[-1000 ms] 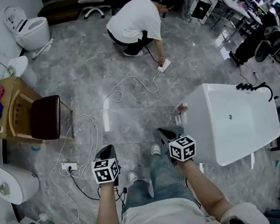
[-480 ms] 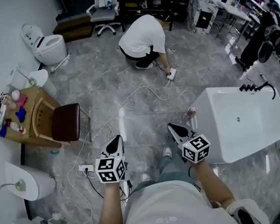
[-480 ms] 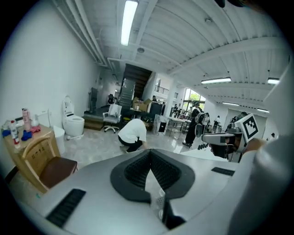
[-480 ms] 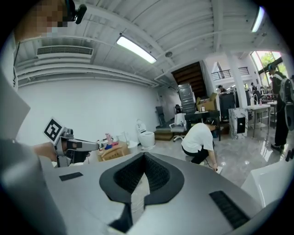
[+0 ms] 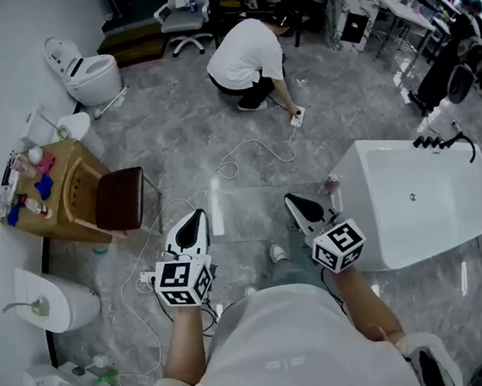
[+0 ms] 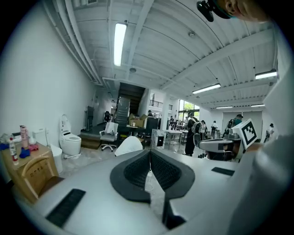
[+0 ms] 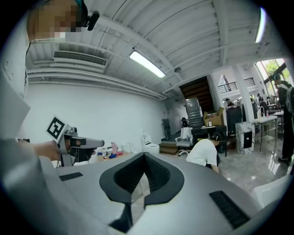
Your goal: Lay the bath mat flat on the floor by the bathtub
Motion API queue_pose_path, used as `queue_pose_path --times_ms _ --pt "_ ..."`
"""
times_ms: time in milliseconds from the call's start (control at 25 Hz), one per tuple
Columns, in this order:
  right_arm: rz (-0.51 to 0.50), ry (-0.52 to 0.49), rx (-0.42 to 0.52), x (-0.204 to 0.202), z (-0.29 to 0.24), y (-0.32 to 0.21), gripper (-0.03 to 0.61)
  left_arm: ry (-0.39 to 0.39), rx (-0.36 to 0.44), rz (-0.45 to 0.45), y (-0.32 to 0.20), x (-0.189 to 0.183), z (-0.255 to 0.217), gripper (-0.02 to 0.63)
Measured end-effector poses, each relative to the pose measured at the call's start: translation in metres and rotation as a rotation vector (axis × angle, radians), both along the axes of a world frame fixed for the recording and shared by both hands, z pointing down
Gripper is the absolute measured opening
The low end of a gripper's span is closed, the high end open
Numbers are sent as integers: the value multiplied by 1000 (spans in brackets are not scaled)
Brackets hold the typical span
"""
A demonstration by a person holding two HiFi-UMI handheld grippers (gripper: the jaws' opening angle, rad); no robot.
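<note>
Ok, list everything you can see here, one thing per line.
bathtub: one, white, right side of the floor
mat: one, see-through, flat on the grey floor beside the bathtub
toilets and basins: several, white, along the left wall
table: one, wooden, left, small bottles on top
chair: one, dark brown seat, against the table
office chair: one, white, top centre
cable: white, looped over the floor
crouching person: one, white shirt, top centre
left gripper: grey and black, shut, empty, over the mat's left end
right gripper: grey and black, shut, empty, near the bathtub
</note>
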State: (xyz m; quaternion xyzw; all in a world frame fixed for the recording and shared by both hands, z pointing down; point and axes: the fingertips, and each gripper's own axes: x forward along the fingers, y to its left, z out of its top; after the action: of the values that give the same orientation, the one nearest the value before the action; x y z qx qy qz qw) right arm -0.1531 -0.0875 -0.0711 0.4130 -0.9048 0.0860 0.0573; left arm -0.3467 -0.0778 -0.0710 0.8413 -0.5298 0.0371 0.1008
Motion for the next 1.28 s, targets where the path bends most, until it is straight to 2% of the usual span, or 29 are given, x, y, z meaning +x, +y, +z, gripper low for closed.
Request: queue_pose_path --times_ms 160,400,800,1280 --pt "-24 16 28 -8 -11 3 21 11 48 0 -1 1 -18 17" --pt "-24 7 60 -8 -19 2 21 15 75 0 1 3 -19 17" --pt "6 -16 52 -9 -18 1 21 15 69 9 2 1 -18 17" --pt "1 16 59 -19 -12 5 21 16 68 6 7 -6 -14 17"
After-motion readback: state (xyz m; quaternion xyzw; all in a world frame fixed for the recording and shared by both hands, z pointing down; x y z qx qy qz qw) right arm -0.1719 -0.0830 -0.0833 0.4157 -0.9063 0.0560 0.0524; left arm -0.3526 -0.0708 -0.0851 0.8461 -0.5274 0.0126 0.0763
